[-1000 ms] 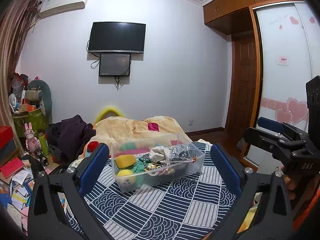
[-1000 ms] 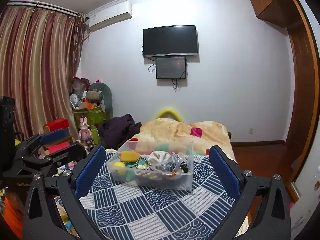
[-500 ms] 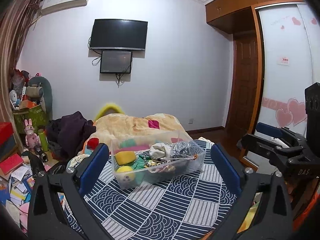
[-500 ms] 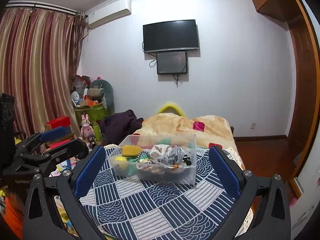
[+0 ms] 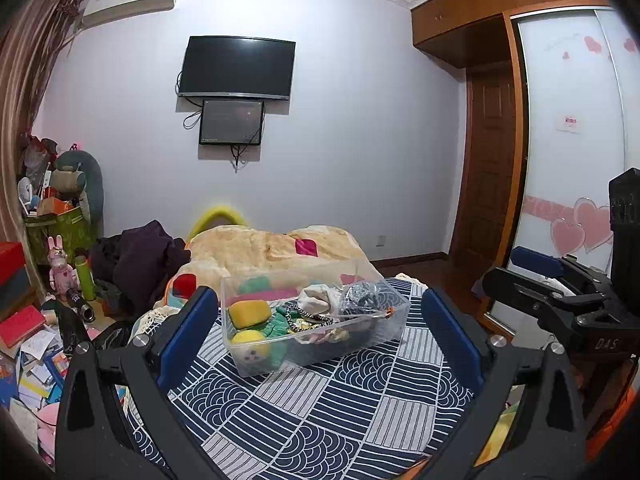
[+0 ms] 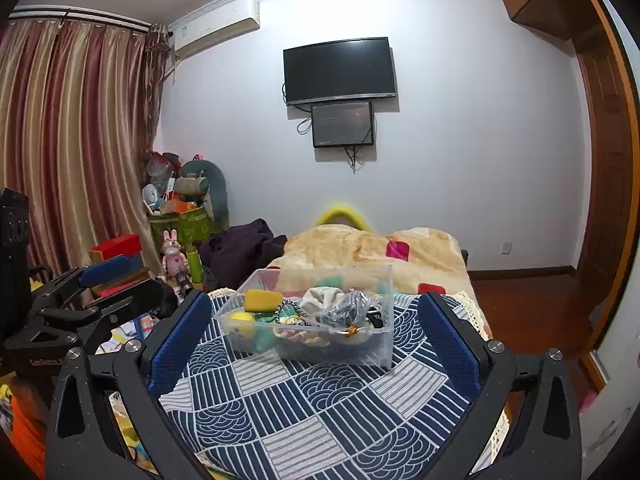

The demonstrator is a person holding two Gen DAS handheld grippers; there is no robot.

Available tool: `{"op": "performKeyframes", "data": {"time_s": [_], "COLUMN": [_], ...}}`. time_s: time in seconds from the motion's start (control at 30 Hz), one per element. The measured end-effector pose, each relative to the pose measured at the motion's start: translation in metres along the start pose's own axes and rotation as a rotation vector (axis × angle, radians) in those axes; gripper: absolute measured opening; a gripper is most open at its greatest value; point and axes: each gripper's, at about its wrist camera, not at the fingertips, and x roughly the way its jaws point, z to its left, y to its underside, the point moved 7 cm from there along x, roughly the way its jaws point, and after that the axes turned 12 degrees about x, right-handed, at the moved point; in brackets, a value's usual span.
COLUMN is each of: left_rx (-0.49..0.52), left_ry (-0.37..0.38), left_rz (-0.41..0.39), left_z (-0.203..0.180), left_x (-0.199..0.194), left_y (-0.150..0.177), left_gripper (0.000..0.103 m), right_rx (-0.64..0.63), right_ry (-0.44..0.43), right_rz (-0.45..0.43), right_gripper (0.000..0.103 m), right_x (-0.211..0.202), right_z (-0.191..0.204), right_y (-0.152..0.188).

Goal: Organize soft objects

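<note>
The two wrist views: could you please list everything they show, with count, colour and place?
clear bin: one, transparent, on the patterned cover, mid-bed.
yellow sponge: one, in the bin's left end.
yellow ball: one, in the bin's near-left corner.
white cloth: one, mid-bin.
bagged dark item: one, grey-black, in the bin's right end.
patterned cover: one, navy and white, on the near bed.
blanket: one, beige, behind the bin.
dark clothes: one heap, purple-black, left of the blanket.
televisions: two, black, on the wall.
pink rabbit toy: one, on the floor, left.
curtain: one, red-gold striped, far left.
left gripper: open, blue pads.
right gripper: open, blue pads.
</note>
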Motion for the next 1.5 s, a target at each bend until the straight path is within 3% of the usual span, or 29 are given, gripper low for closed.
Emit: {"op": "performKeyframes", "data": {"time_s": [1.5], "left_rx": [-0.013], "left_ry": [0.009], "left_rz": [0.002], "left_z": [-0.0010], "left_x": [-0.0044], "left_y": [-0.0035], "left_gripper": [0.103], "right_rx": [0.005], "right_ry": [0.001], "right_rz": [0.003], "right_gripper": [0.103], "right_x": [-0.0033], "right_z": [0.0027], "right_y": [-0.0019]}}
